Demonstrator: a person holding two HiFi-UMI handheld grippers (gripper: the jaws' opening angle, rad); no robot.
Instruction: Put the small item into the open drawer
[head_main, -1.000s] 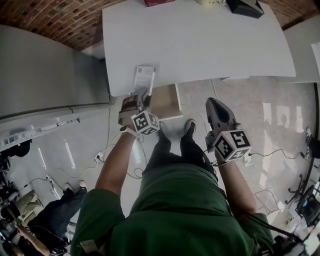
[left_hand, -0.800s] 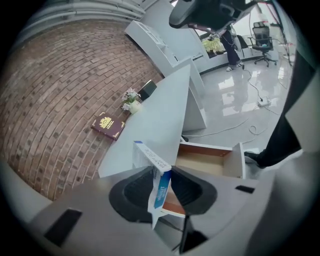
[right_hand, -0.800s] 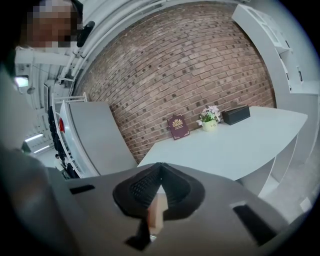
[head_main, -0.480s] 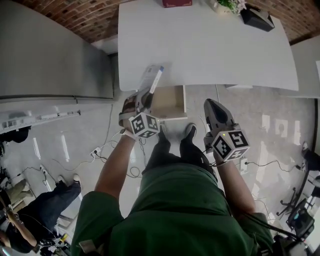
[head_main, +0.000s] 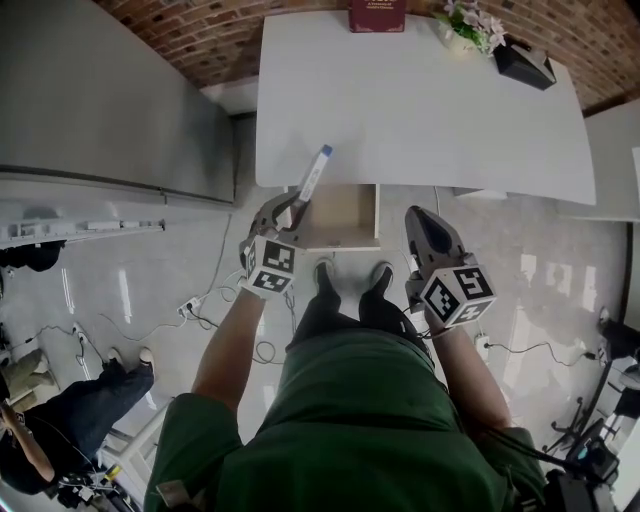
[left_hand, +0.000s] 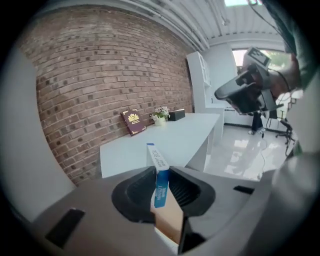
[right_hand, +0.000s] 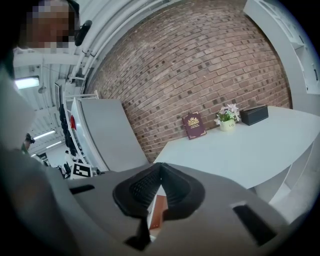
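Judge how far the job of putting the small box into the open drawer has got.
Done: the small box is off the table, clamped in the left gripper, whose jaws have just been closing on it. In hand: it is held tilted at the table edge by the open drawer. Still to do: lower it in, release. The right gripper is shut, empty.

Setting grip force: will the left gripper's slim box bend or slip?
Probably stiff: the box stands straight from the left gripper, whose fingers have just been closing on it. Seemingly light, thin cardboard. Pinched at one end, it may pivot.
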